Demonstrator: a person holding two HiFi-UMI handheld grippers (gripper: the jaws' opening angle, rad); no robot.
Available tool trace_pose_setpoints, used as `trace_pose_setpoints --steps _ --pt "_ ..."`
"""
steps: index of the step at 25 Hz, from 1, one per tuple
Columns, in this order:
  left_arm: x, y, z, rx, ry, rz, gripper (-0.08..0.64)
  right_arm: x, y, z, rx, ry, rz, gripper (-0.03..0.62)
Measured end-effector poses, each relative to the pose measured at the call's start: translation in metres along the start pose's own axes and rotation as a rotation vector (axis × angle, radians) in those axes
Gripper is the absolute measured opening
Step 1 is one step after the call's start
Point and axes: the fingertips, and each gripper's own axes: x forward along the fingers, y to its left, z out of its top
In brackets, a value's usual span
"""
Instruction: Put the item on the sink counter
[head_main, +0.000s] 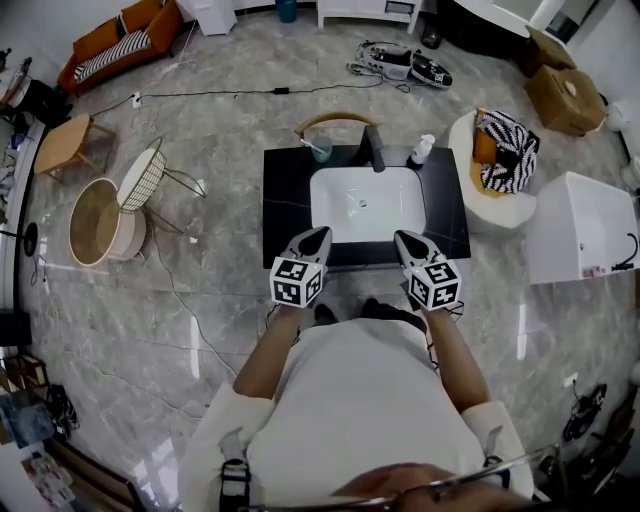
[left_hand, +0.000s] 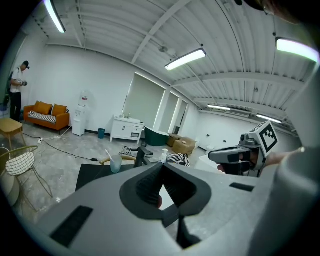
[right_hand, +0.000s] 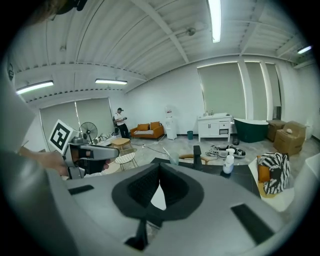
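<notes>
A black sink counter (head_main: 285, 205) with a white basin (head_main: 366, 203) stands right in front of me. At its back are a pale cup with a toothbrush (head_main: 321, 149), a dark faucet (head_main: 375, 150) and a white pump bottle (head_main: 422, 150). My left gripper (head_main: 320, 235) hovers over the counter's front edge, jaws shut tip to tip (left_hand: 162, 166). A small reddish patch shows low in its gap; I cannot tell what it is. My right gripper (head_main: 402, 238) is level with it at the front right, also shut (right_hand: 159, 165), and nothing shows in its jaws.
A round white stool with a striped bag (head_main: 500, 160) and a white box (head_main: 583, 228) stand right of the counter. A wire chair (head_main: 145, 180) and a round wooden table (head_main: 95, 220) are on the left. Cables (head_main: 175, 290) cross the floor. A person (left_hand: 17, 90) stands far off.
</notes>
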Motion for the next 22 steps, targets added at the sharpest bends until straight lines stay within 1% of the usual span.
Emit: trace_pose_setpoints --steps 4,7,9,11,14,17,22 --pt "0.001 -0.008 0.011 -0.009 -0.031 0.034 0.005 -0.005 -0.006 0.015 -0.058 -0.043 0.04 0.005" --pt "-0.005 -0.012 0.013 -0.026 -0.051 0.059 0.005 -0.006 -0.006 0.018 -0.095 -0.057 0.082 0.005" --pt "-0.006 -0.02 0.014 -0.015 -0.063 0.066 0.005 -0.008 -0.014 0.019 -0.108 -0.068 0.095 0.005" --pt "-0.005 -0.028 0.011 -0.007 -0.057 0.068 0.005 -0.011 -0.023 0.021 -0.109 -0.075 0.098 0.005" --pt "-0.008 -0.031 0.007 -0.021 -0.043 0.075 0.005 -0.015 -0.024 0.027 -0.101 -0.089 0.108 0.005" --pt "-0.009 -0.03 0.01 -0.035 -0.053 0.084 0.005 -0.015 -0.024 0.032 -0.098 -0.098 0.117 0.005" --pt "-0.008 -0.031 0.008 -0.042 -0.058 0.099 0.005 -0.015 -0.03 0.026 -0.092 -0.088 0.128 0.005"
